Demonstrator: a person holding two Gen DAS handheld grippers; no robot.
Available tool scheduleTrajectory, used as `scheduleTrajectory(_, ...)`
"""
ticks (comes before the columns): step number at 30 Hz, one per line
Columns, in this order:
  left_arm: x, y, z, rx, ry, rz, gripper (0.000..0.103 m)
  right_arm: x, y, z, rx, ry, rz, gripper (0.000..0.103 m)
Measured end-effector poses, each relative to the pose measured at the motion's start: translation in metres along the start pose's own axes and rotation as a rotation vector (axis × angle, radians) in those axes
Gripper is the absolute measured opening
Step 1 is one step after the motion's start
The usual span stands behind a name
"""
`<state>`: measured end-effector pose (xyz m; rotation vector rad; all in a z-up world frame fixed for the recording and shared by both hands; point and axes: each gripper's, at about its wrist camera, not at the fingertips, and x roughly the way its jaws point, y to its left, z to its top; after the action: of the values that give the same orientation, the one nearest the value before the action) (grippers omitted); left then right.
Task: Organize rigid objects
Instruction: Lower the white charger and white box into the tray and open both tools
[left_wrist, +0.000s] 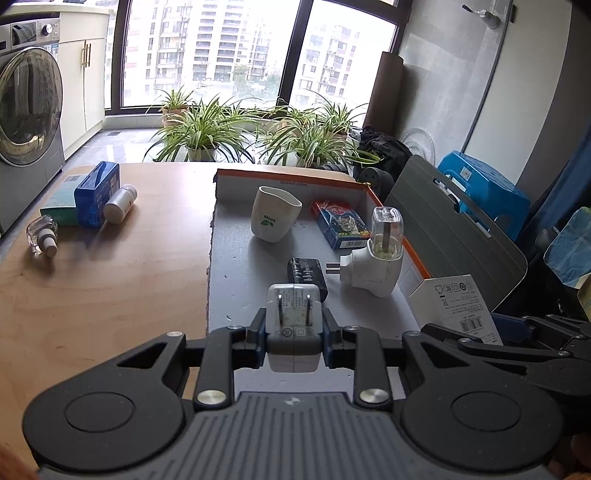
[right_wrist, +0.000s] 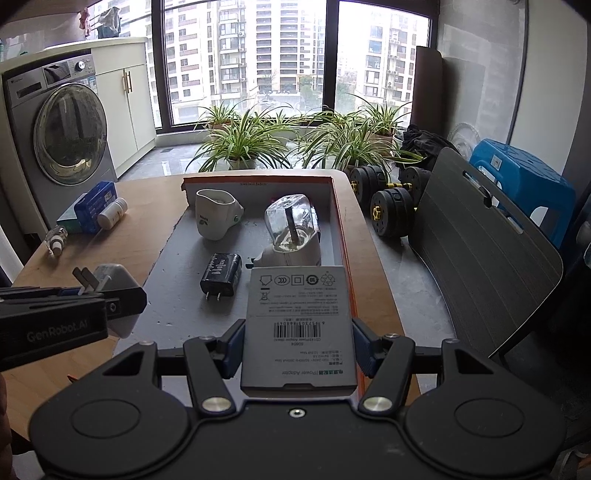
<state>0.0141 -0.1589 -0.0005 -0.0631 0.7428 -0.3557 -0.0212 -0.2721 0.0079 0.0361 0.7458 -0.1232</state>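
Note:
My left gripper (left_wrist: 294, 325) is shut on a white power adapter (left_wrist: 293, 314), prongs up, held over the near end of the shallow cardboard tray (left_wrist: 391, 214). It also shows at the left of the right wrist view (right_wrist: 110, 291). My right gripper (right_wrist: 298, 343) is shut on a white power adapter box (right_wrist: 298, 325), held above the tray's near right side; the box also shows in the left wrist view (left_wrist: 454, 299). In the tray lie a white cup (left_wrist: 275, 214), a blue card box (left_wrist: 341, 223), a black adapter (left_wrist: 306, 275) and a white plug-in vaporizer (left_wrist: 376, 258).
On the wooden table (left_wrist: 110, 288), left of the tray, lie a blue box (left_wrist: 96, 194), a white pill bottle (left_wrist: 120, 203), a teal box (left_wrist: 59, 203) and a small glass bottle (left_wrist: 42, 236). A grey chair back (right_wrist: 480, 258) stands right, dumbbells (right_wrist: 391, 210) and plants beyond.

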Motion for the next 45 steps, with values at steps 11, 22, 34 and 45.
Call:
scheduleTrajectory(11, 0.004, 0.002, -0.003, -0.007, 0.014, 0.001, 0.029, 0.006, 0.001, -0.001, 0.001, 0.013, 0.003, 0.071)
scheduleTrajectory(22, 0.007, 0.002, -0.005, -0.009, 0.025, 0.001, 0.029, 0.012, 0.001, -0.004, 0.004, 0.030, 0.008, 0.071)
scheduleTrajectory(34, 0.012, 0.003, -0.007, -0.014, 0.037, 0.001, 0.029, 0.019, 0.003, -0.006, 0.004, 0.044, 0.014, 0.071)
scheduleTrajectory(45, 0.018, 0.004, -0.009, -0.012, 0.052, 0.002, 0.029, 0.025, 0.003, -0.005, 0.003, 0.058, 0.018, 0.071)
